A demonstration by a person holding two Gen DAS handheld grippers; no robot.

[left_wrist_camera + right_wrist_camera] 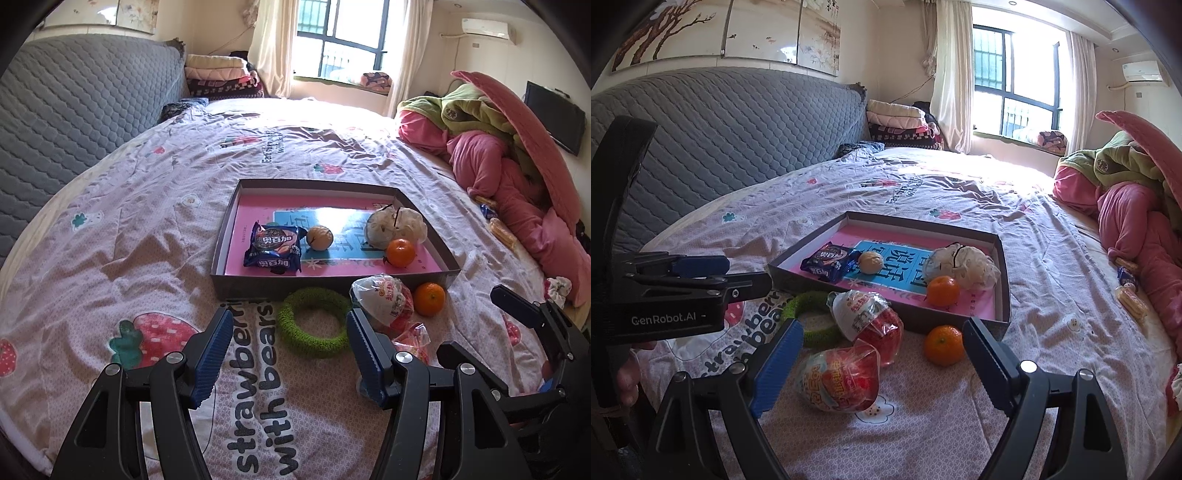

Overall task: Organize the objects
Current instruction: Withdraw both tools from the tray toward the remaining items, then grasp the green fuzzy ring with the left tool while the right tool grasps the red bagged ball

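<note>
My right gripper (879, 363) gapes wide and empty, with the near snack bag (840, 380) lying between its jaws. My left gripper (288, 350), open too, sits just short of the green ring (314, 321), so right leads

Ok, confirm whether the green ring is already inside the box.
No, the green ring lies on the bedsheet just outside the box front wall.

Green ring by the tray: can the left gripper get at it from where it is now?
Probably yes. The left gripper has its jaws open, with the green ring lying flat just ahead. Only a snack bag crowds the ring's right edge.
</note>
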